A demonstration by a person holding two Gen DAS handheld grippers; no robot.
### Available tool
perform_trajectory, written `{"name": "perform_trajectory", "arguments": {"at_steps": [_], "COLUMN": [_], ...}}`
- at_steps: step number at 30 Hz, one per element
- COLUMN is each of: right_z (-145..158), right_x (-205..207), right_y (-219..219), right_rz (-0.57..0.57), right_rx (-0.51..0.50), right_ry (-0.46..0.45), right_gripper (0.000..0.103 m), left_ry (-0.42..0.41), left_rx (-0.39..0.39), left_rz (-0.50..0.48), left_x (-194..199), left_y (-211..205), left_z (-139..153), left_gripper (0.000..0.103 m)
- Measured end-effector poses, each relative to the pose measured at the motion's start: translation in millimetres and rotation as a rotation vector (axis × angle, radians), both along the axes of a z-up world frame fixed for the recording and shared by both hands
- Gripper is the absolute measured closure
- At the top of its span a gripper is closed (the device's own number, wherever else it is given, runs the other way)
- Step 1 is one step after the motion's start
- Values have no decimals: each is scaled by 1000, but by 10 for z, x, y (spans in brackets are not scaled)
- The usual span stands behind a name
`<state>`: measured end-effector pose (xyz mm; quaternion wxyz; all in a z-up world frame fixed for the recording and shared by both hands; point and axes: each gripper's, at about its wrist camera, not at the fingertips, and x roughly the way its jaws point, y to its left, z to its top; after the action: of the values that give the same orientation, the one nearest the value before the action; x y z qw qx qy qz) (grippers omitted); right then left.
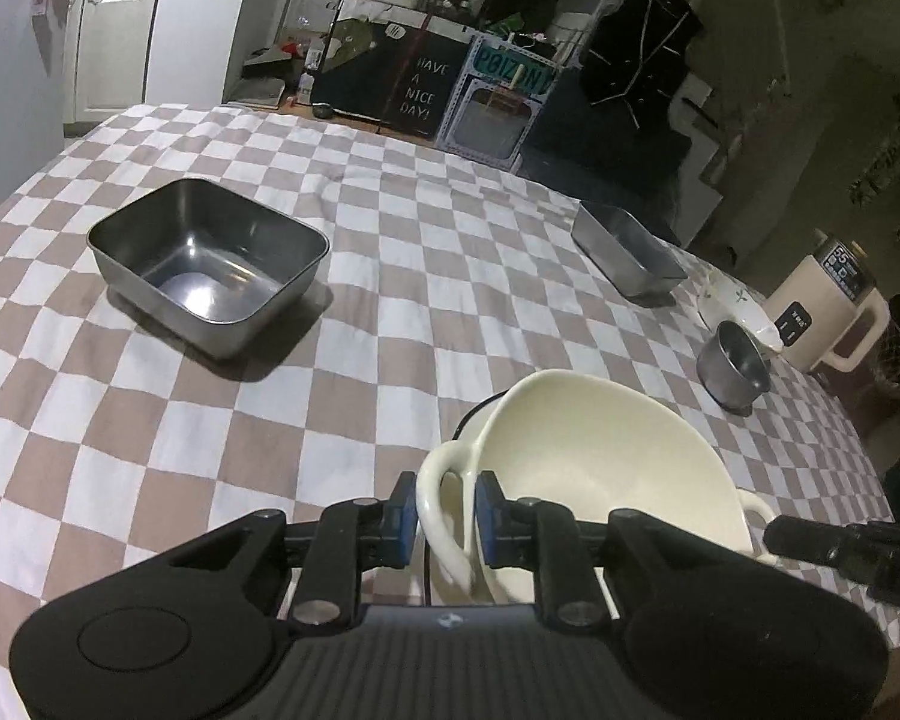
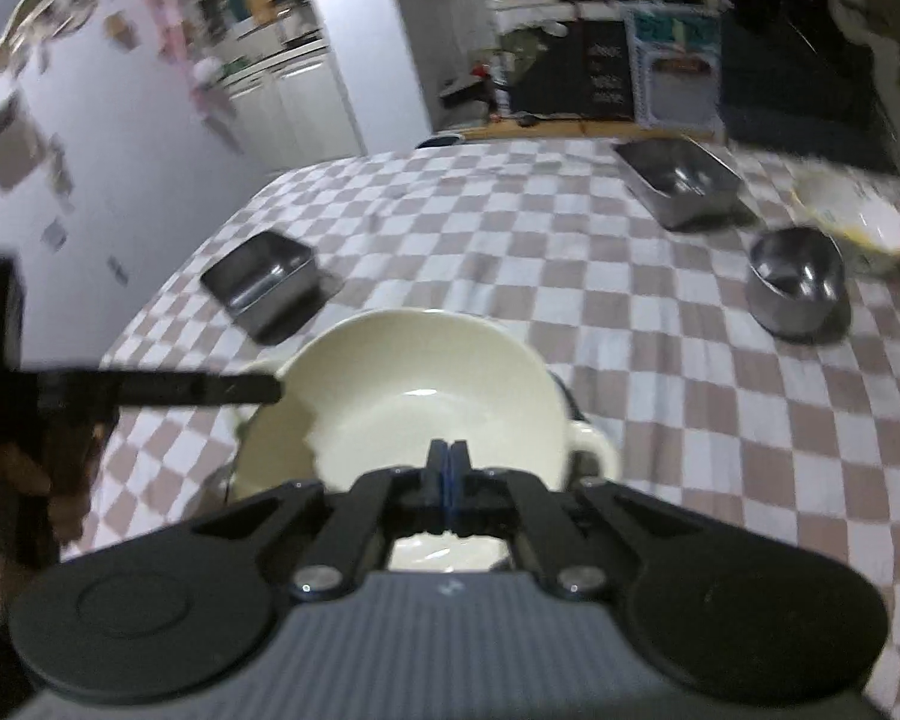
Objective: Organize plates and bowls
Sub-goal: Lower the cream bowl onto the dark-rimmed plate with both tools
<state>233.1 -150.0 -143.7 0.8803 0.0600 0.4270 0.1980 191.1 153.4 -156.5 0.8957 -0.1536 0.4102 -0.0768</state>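
A cream bowl (image 1: 600, 456) with a loop handle on each side sits tilted near the front of the checked tablecloth (image 1: 360, 330). My left gripper (image 1: 446, 510) is shut on its left handle, one blue pad on each side of the loop. In the right wrist view the same bowl (image 2: 414, 372) lies just beyond my right gripper (image 2: 449, 468). That gripper's pads are pressed flat together over the near rim with nothing between them. One black finger (image 2: 210, 390) of the left gripper reaches the bowl's left rim.
A steel rectangular pan (image 1: 210, 264) stands at the left and a second pan (image 1: 627, 252) at the far right. Near the second pan are a small round steel bowl (image 1: 732, 363), a white patterned dish (image 1: 735, 303) and a beige appliance (image 1: 828, 312) past the table's edge.
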Motion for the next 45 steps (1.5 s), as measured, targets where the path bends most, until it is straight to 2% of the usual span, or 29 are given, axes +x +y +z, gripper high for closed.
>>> {"name": "perform_trajectory", "arguments": {"at_steps": [11, 14, 16, 17, 18, 22, 23, 25, 32, 33, 34, 35, 41, 45], "right_z": [-42, -82, -130, -159, -194, -294, -314, -359, -538, -559, -584, -598, -548, -526], "right_x": [170, 204, 239, 258, 280, 307, 308, 311, 305, 305, 301, 303, 336, 457], "right_y": [-398, -452, -477, -494, -504, -502, -491, -464, -332, -315, -287, -263, -115, -62], "right_rz": [-163, -213, -253, -276, -294, -296, -294, -285, -247, -239, -227, -214, -215, -231], "right_rx": [139, 156, 159, 160, 162, 189, 193, 209, 228, 234, 239, 249, 173, 129], "right_ry": [87, 104, 127, 143, 161, 227, 247, 291, 413, 434, 457, 469, 441, 386], "right_gripper": [102, 96, 80, 59, 46, 45, 45, 45, 45, 50, 56, 69, 71, 74], "left_ry": [3, 4, 6, 5, 8, 37, 63, 105, 187, 196, 202, 206, 209, 207], "left_rx": [10, 13, 12, 12, 11, -2, -11, -29, -51, -59, -69, -73, -46, -47], "left_rz": [-4, -6, -5, -5, -5, -3, 0, 9, -12, -16, -19, -24, -12, -7], "left_x": [7, 9, 9, 9, 10, 15, 17, 4, -18, -15, -10, -4, 2, 23], "left_y": [-8, -7, -6, -7, -4, 21, 32, 50, 16, 10, 2, -13, -68, -103], "left_z": [-10, -9, -9, -7, -7, -9, -24, -59, -132, -139, -144, -144, -123, -116], "left_gripper": [81, 81, 81, 81, 81, 78, 70, 63, 65, 65, 70, 73, 73, 72]}}
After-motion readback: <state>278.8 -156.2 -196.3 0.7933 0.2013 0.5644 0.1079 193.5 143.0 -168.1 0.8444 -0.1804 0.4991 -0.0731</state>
